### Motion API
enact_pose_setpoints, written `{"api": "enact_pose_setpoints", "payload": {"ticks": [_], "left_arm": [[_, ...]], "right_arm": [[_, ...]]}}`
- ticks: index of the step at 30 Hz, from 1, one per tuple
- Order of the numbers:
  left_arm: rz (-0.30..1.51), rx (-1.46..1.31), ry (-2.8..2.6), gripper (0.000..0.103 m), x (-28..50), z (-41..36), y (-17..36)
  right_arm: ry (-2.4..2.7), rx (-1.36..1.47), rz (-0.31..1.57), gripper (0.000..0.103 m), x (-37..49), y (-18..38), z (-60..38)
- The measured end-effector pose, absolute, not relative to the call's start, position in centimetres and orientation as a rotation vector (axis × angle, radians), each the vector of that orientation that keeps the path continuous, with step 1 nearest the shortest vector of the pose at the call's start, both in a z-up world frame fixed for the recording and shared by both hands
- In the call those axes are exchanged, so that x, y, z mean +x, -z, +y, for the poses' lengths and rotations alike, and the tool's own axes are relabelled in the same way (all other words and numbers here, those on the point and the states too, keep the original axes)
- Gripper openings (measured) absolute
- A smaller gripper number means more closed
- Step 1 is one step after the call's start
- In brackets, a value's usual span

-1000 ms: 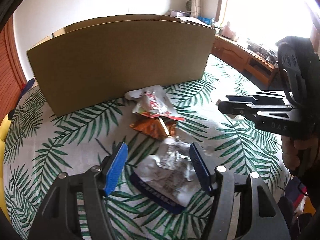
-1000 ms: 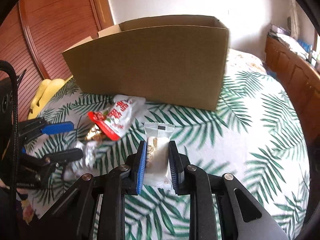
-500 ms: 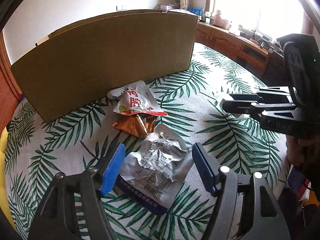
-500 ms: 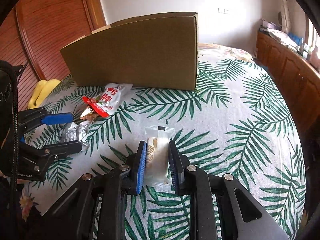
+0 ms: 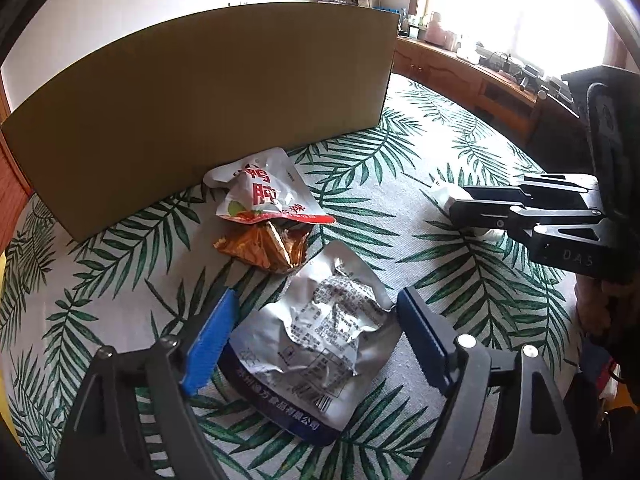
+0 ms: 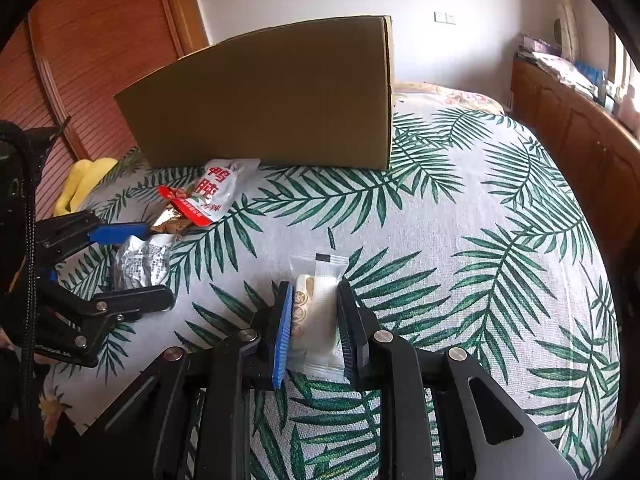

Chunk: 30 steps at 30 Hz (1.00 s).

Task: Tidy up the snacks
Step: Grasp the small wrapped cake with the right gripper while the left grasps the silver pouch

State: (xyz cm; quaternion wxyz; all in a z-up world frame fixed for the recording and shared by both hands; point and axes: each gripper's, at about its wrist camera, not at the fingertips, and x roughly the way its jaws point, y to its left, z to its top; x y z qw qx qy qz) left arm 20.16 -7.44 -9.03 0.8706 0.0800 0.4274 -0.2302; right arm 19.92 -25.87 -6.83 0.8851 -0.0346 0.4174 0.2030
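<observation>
Silver, crinkled foil snack pouch [image 5: 316, 344] lies flat on the palm-leaf cloth between the left gripper's [image 5: 316, 340] wide-open fingers, which should close low around it. The right gripper [image 6: 316, 328] clamps a clear-wrapped white pastry [image 6: 314, 312]; both belong, I judge, over the rim of the tall brown cardboard box [image 5: 208, 100] behind.

Inside of cardboard box [image 5: 208, 92] hidden from both views, only outer walls show. Gold foil packet [image 5: 264, 246] partly covered by the red-white pouch [image 5: 266, 194] lying over it. In the left view, white wrapped pastry [image 5: 448, 196] right of the box mostly hidden behind right tongs [image 5: 472, 210]. Silver packet [image 5: 316, 340] small print unreadable. Yellow object [image 6: 82, 182] left of box cut off, can't identify. Items on the sideboard [image 5: 500, 76] behind the box too blown out to tell.
</observation>
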Motion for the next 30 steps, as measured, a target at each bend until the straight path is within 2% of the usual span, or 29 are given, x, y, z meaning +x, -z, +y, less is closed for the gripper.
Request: {"api": "enact_pose_setpoints", "payload": {"ticks": [5, 8, 13, 17, 18, 30], "left_arm": [[0.892, 0.181, 0.476, 0.080, 20.2, -7.8, 9.1], [0.883, 0.187, 0.485, 0.069, 19.8, -8.0, 9.0], [0.873, 0.189, 0.501, 0.045, 18.9, -8.0, 8.8], [0.857, 0.160, 0.517, 0.033, 18.2, -7.6, 8.3], [0.855, 0.155, 0.516, 0.023, 18.1, -7.5, 8.2], [0.834, 0.101, 0.478, 0.023, 18.0, -6.9, 7.8]], "right_arm": [[-0.422, -0.072, 0.868, 0.020, 19.9, 6.9, -25.8], [-0.422, -0.068, 0.868, 0.020, 20.0, 6.9, -25.8], [-0.422, -0.068, 0.868, 0.020, 20.0, 6.9, -25.8], [-0.424, -0.060, 0.869, 0.020, 20.0, 6.8, -25.9], [-0.425, -0.058, 0.869, 0.020, 20.0, 6.8, -25.9], [-0.424, -0.061, 0.866, 0.020, 20.0, 6.9, -25.9]]}}
